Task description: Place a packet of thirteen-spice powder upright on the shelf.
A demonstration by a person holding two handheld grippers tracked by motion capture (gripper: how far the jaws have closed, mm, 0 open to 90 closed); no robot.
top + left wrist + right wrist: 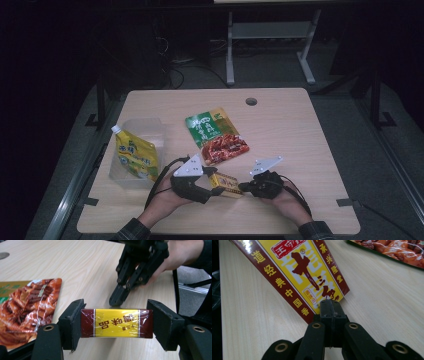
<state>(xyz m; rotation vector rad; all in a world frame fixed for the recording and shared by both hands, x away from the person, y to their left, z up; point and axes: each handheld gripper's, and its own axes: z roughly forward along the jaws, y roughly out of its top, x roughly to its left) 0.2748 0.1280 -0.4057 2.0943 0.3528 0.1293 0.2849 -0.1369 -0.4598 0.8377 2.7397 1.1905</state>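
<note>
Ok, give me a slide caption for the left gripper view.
Left gripper fingers clamp the yellow-and-maroon box by its ends; the right gripper touches its far side.

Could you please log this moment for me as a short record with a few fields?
Held item: yellow and maroon box, clamped end to end by the left tongs
Right tongs: jaws closed, tips at the box's edge
Table: light wood
Nearby: red snack packet behind the box
Far left: yellow spouted pouch in a clear container
</note>
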